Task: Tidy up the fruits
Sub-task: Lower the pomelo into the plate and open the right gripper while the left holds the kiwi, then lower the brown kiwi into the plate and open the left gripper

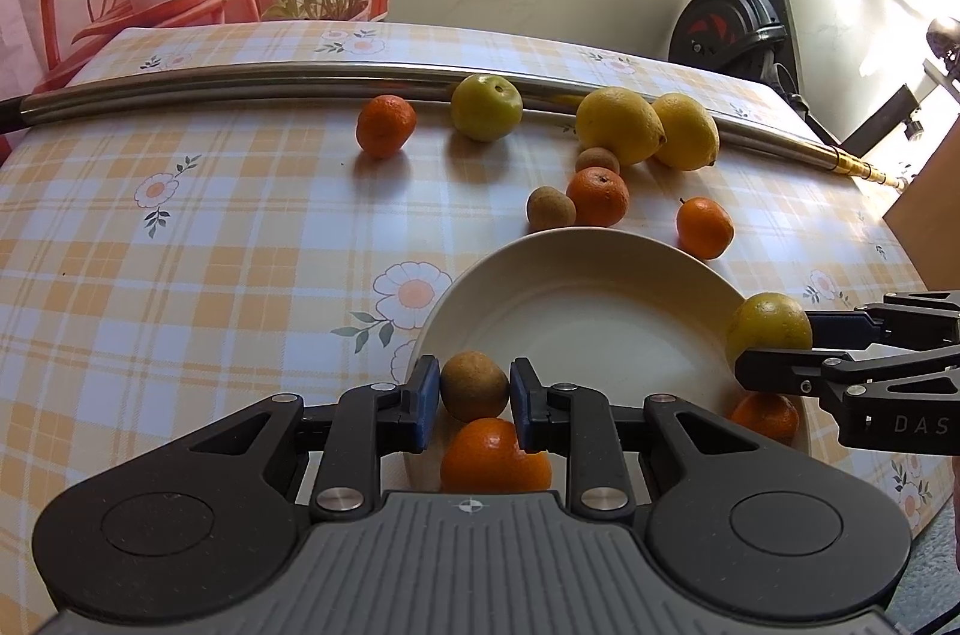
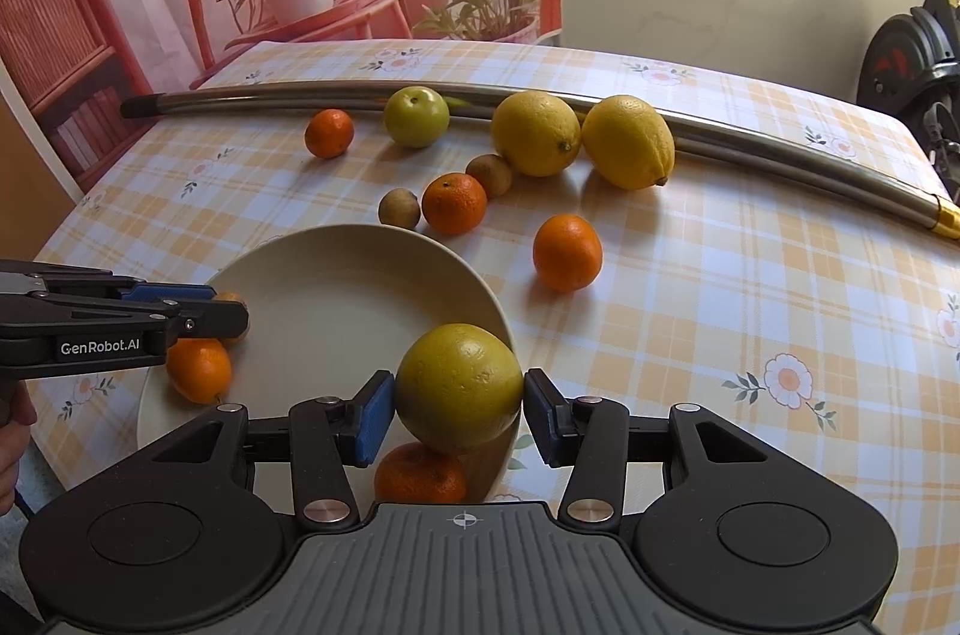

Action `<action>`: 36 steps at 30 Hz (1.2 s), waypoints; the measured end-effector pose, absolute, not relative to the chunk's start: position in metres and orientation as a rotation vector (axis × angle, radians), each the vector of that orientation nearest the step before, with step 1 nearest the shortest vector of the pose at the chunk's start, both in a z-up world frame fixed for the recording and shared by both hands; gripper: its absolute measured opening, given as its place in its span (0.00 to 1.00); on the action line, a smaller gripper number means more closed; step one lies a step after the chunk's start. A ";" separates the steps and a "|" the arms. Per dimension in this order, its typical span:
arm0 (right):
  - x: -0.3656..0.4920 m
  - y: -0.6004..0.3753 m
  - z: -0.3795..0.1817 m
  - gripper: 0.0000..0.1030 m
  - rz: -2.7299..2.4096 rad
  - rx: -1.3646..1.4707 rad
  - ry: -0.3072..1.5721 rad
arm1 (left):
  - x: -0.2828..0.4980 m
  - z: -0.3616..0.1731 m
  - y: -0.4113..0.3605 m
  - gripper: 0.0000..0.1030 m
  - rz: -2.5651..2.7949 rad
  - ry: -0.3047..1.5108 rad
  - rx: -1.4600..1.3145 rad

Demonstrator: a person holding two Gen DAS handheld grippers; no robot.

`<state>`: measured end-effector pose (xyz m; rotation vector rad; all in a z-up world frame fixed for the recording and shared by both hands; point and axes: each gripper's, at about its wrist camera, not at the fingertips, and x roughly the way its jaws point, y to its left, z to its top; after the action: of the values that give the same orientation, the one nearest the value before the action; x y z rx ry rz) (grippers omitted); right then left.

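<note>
A cream plate (image 1: 600,311) (image 2: 336,299) lies on the checked tablecloth. My left gripper (image 1: 474,398) is shut on a brown kiwi (image 1: 474,386) over the plate's near left rim, above a tangerine (image 1: 495,458) in the plate. My right gripper (image 2: 459,410) is shut on a yellow-green citrus fruit (image 2: 459,386) (image 1: 768,326) over the plate's right rim, with another tangerine (image 2: 420,473) below it. On the table behind lie two lemons (image 1: 621,125) (image 1: 687,131), a green apple (image 1: 486,107), tangerines (image 1: 385,125) (image 1: 598,196) (image 1: 705,227) and two kiwis (image 1: 551,209) (image 1: 597,160).
A long metal tube (image 1: 240,80) (image 2: 750,137) lies across the far side of the table behind the fruit. A cardboard box edge (image 1: 930,227) stands at the right. An exercise bike (image 1: 738,23) is beyond the table's far right corner.
</note>
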<state>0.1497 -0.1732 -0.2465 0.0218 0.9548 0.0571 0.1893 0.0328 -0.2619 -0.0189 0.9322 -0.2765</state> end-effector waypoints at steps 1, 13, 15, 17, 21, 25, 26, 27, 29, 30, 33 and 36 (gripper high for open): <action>0.150 -0.173 -0.247 0.42 0.057 0.022 0.955 | 0.189 -0.262 0.033 0.26 -0.276 0.932 -0.017; 0.149 -0.175 -0.246 0.42 0.036 0.022 0.953 | 0.189 -0.262 0.032 0.26 -0.276 0.930 -0.017; 0.149 -0.177 -0.246 0.42 0.028 0.027 0.955 | 0.189 -0.262 0.032 0.26 -0.275 0.930 -0.018; 0.149 -0.179 -0.246 0.42 0.022 0.032 0.956 | 0.189 -0.262 0.033 0.26 -0.274 0.931 -0.020; 0.149 -0.180 -0.246 0.42 0.021 0.032 0.956 | 0.189 -0.262 0.033 0.26 -0.274 0.931 -0.021; 0.149 -0.179 -0.245 0.42 0.022 0.028 0.953 | 0.189 -0.261 0.035 0.26 -0.270 0.928 -0.024; 0.149 -0.179 -0.245 0.42 0.022 0.028 0.953 | 0.189 -0.260 0.035 0.26 -0.269 0.927 -0.025; 0.149 -0.179 -0.244 0.42 0.022 0.028 0.952 | 0.189 -0.260 0.035 0.26 -0.269 0.925 -0.025; 0.149 -0.179 -0.243 0.42 0.019 0.027 0.949 | 0.188 -0.258 0.035 0.26 -0.271 0.923 -0.028; 0.149 -0.179 -0.243 0.42 0.017 0.027 0.948 | 0.188 -0.258 0.035 0.26 -0.273 0.922 -0.029; 0.149 -0.179 -0.242 0.42 0.016 0.030 0.946 | 0.186 -0.255 0.034 0.26 -0.281 0.916 -0.028; 0.149 -0.179 -0.241 0.42 0.015 0.029 0.945 | 0.186 -0.253 0.033 0.26 -0.288 0.910 -0.030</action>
<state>0.1490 -0.1791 -0.2412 0.0294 0.9451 0.0146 0.1857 0.0330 -0.2530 -0.0303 0.9102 -0.2876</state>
